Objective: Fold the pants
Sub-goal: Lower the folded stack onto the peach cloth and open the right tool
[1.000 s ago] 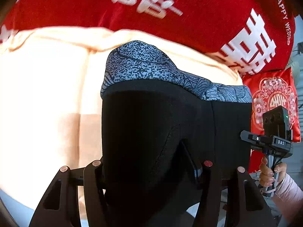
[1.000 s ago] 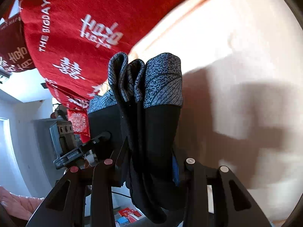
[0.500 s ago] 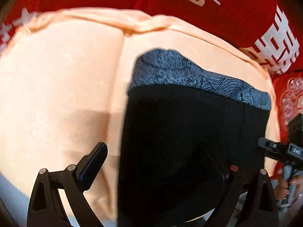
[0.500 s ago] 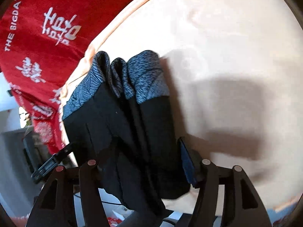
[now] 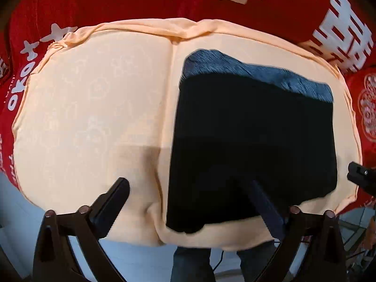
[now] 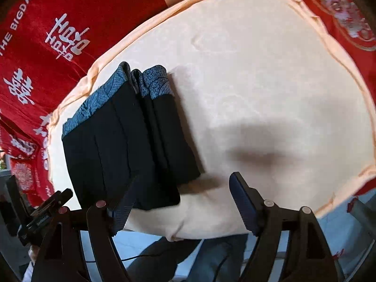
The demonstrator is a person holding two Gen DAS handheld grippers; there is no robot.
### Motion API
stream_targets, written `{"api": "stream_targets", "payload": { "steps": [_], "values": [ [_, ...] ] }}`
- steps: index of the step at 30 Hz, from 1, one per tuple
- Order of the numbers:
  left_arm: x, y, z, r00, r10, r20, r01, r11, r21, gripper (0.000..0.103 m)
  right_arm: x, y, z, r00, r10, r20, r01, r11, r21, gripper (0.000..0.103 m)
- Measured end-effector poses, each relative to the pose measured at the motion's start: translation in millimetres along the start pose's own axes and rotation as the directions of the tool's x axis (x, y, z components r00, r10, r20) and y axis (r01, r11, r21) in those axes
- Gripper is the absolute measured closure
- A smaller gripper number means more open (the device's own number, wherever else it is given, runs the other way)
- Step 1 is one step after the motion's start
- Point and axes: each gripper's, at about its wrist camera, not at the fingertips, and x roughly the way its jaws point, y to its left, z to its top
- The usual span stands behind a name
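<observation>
Here the pants (image 5: 253,141) lie folded into a compact stack on the peach cloth (image 5: 94,108), right of frame centre, with left gripper (image 5: 188,188) and right gripper (image 6: 181,185) spread wide, holding nothing; folding appears essentially complete.

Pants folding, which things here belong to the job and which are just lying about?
Job:
folded black pants
left gripper, open
right gripper, open
peach cloth under the pants

Lying about:
red wedding fabric
red patterned cushion
</observation>
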Motion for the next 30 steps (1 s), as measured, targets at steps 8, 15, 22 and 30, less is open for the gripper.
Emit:
{"api": "stream_targets", "payload": {
  "steps": [8,15,22,30],
  "values": [
    [-24.6,-21.8,-31.2,0.998,0.051,-0.042,-0.048,0.995,0.087,0.001,-26.0,32.9,-33.4,0.979,-0.180,0.099,0.191,0.976,-0.105,0.000],
    [-54.3,-30.1,-46.0,0.992,0.125,0.002,-0.124,0.986,0.111,0.001,-35.3,59.3,-60.0,0.980,-0.195,0.041,0.199,0.970,-0.137,0.000],
    [-73.9,-31.9,-52.5,0.993,0.120,-0.004,-0.119,0.986,0.116,0.001,-46.7,80.6,-72.8,0.976,-0.217,0.035,0.220,0.966,-0.134,0.000],
    [-83.8,-31.5,-51.4,0.993,0.115,-0.006,-0.114,0.988,0.101,0.001,-55.3,96.0,-75.5,0.972,-0.231,0.029,0.233,0.959,-0.164,0.000]
  ]
}}
